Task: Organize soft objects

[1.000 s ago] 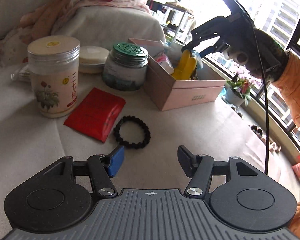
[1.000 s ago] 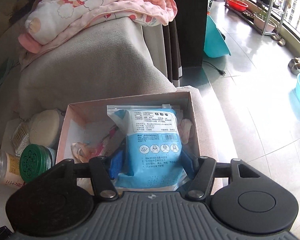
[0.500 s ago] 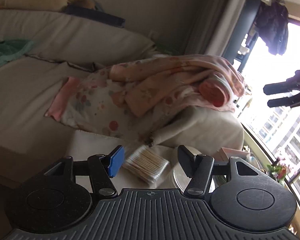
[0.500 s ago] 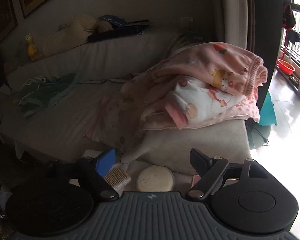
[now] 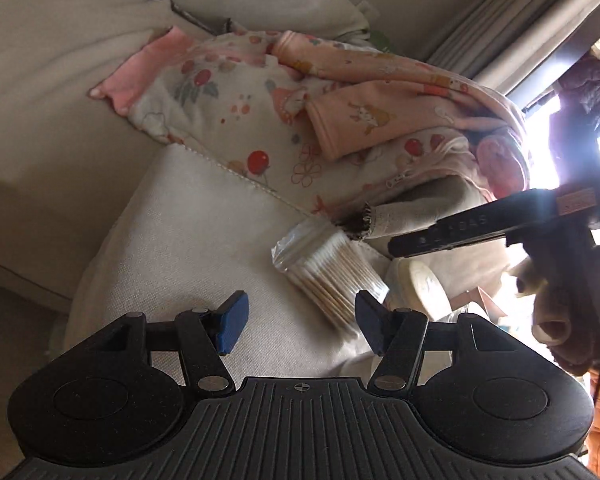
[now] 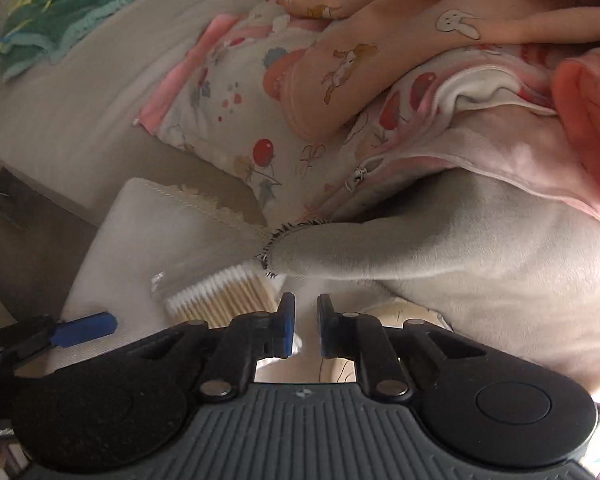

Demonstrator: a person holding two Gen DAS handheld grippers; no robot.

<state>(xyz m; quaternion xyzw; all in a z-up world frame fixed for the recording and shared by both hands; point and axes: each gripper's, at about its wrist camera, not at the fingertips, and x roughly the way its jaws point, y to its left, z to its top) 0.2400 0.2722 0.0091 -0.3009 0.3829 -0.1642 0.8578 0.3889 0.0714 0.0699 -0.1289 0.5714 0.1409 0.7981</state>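
Note:
A heap of pink printed baby clothes (image 5: 300,120) lies on the beige sofa; it also shows in the right wrist view (image 6: 340,92). A grey plush cloth (image 6: 440,256) hangs from under it down to the white-covered table (image 5: 188,248). A bag of cotton swabs (image 5: 332,272) lies on the table, also in the right wrist view (image 6: 224,296). My left gripper (image 5: 298,320) is open and empty, low over the table before the swabs. My right gripper (image 6: 303,330) is nearly shut with a narrow gap and holds nothing, just below the grey cloth's corner.
A round white lidded tin (image 5: 420,284) sits right of the swabs. A teal cloth (image 6: 76,12) lies far left on the sofa. Curtains (image 5: 520,20) and a bright window are at the right. The left gripper's blue pad (image 6: 84,334) shows at lower left.
Both grippers have swung from the pink box and table items toward the sofa, then dipped close to the swabs and clothes. The right gripper let go of the blue pack and has narrowed.

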